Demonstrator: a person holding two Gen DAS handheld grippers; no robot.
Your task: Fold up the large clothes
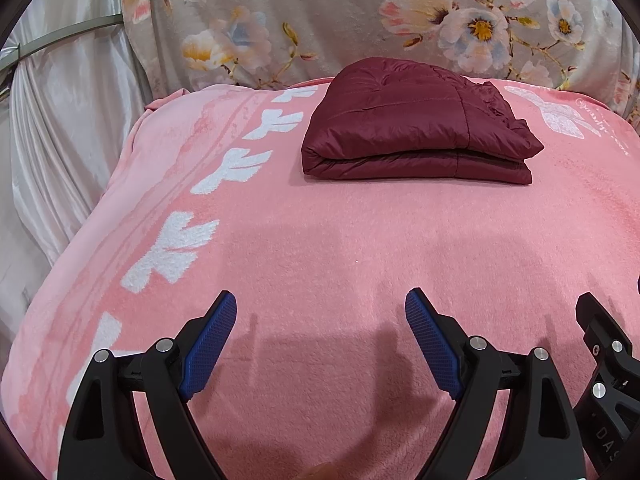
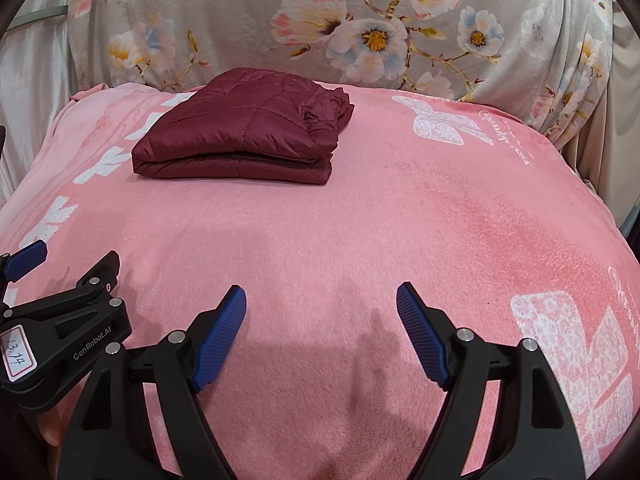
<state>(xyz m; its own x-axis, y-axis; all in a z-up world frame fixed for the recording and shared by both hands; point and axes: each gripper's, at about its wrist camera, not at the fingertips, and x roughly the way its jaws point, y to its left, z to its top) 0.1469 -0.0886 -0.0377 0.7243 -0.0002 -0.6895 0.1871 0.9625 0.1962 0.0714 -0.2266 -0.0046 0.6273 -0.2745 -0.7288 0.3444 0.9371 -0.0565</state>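
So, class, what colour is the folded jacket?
Dark maroon jacket; clearest in the left wrist view.

Folded jacket hides its own inner layers; much of the scene runs past the frame edges

The maroon jacket [image 1: 416, 128] shows only its top panel and stacked front edges; sleeves, collar and zip are tucked out of sight, and the pink blanket [image 1: 320, 240] beneath it is covered. In the left wrist view the right tool [image 1: 612, 364] is cut off at the lower right edge, its printed lettering only partly readable. In the right wrist view the left tool [image 2: 60, 320] is cropped at the lower left. White script on the blanket [image 2: 508, 140] at right is too small to read. The floral cloth [image 2: 280, 20] runs off the top edge.
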